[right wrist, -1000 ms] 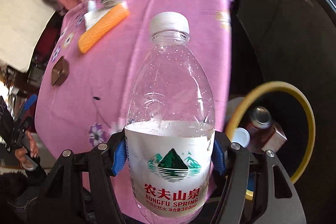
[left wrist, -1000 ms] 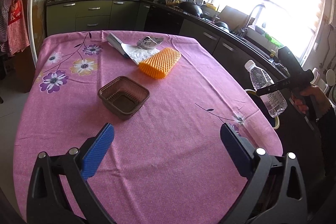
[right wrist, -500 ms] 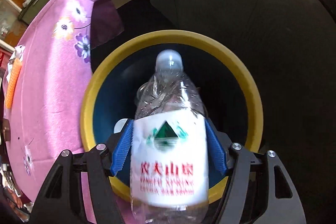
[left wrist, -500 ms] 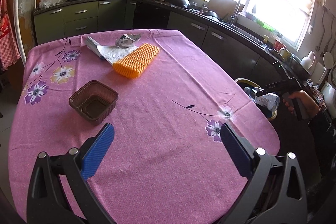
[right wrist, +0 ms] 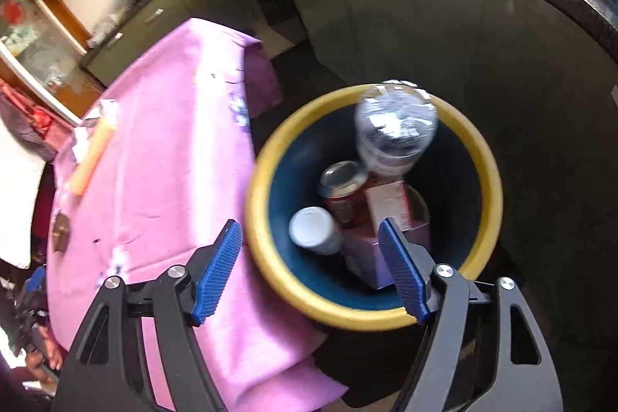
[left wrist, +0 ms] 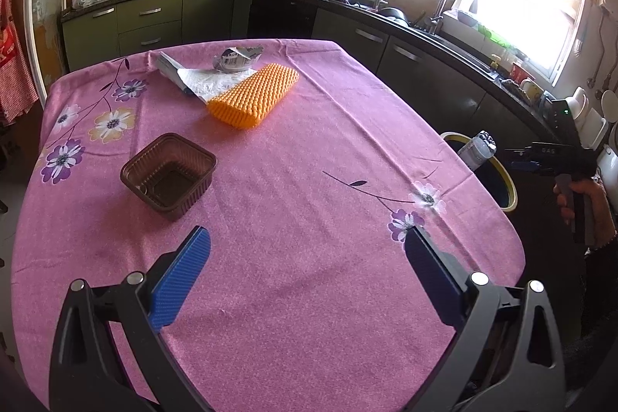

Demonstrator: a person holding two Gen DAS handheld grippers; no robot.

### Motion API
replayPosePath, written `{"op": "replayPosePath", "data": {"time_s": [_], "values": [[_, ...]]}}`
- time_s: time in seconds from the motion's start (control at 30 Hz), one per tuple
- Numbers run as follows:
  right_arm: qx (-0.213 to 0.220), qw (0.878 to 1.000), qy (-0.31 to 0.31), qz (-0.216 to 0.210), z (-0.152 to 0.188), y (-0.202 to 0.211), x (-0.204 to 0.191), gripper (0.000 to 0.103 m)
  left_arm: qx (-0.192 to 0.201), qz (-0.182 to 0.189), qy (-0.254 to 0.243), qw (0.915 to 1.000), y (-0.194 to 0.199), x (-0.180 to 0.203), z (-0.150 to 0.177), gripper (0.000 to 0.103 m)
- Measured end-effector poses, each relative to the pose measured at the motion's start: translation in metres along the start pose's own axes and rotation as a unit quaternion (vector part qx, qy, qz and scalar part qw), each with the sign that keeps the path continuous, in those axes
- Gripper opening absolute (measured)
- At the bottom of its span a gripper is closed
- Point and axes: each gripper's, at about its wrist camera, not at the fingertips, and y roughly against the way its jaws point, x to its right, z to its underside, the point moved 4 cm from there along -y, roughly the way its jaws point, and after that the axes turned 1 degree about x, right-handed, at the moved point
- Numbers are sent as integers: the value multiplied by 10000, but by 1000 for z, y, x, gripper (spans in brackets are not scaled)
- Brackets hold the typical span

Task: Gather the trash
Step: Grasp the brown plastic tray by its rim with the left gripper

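A kitchen with dark green cabinets and a bright window surrounds a table covered by a pink flowered cloth. At the right edge of the table stands a bin with a yellow rim, and the empty water bottle is dropping into it, neck down, above a can and a small carton. The right gripper hangs over the bin; its jaws have just been opening and nothing is between them. The left gripper waits above the near part of the cloth with its fingers spread wide and empty. On the table remain a brown plastic tray, an orange foam net, and papers at the far side. The tray looks light and thin, probably a little flexible, so I would pinch one wall at the rim.
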Motion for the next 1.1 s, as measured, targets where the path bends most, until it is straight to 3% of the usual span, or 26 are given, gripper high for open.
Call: {"op": "replayPosePath", "data": {"time_s": [0.27, 0.43, 0.7, 1.1], "values": [[15, 9969, 375, -696, 24, 9, -59, 74, -108, -458, 44, 9989, -5, -39, -7, 96], [-90, 9941, 529, -942, 31, 4, -79, 74, -189, -425, -45, 9989, -17, -58, -22, 96], [-272, 9910, 552, -1191, 41, -11, -92, 74, -442, -709, -780, 9934, -49, -83, -40, 96], [-431, 9891, 427, -1345, 48, -22, -98, 74, -1073, 164, -1396, 9842, -85, -94, -47, 96]]}}
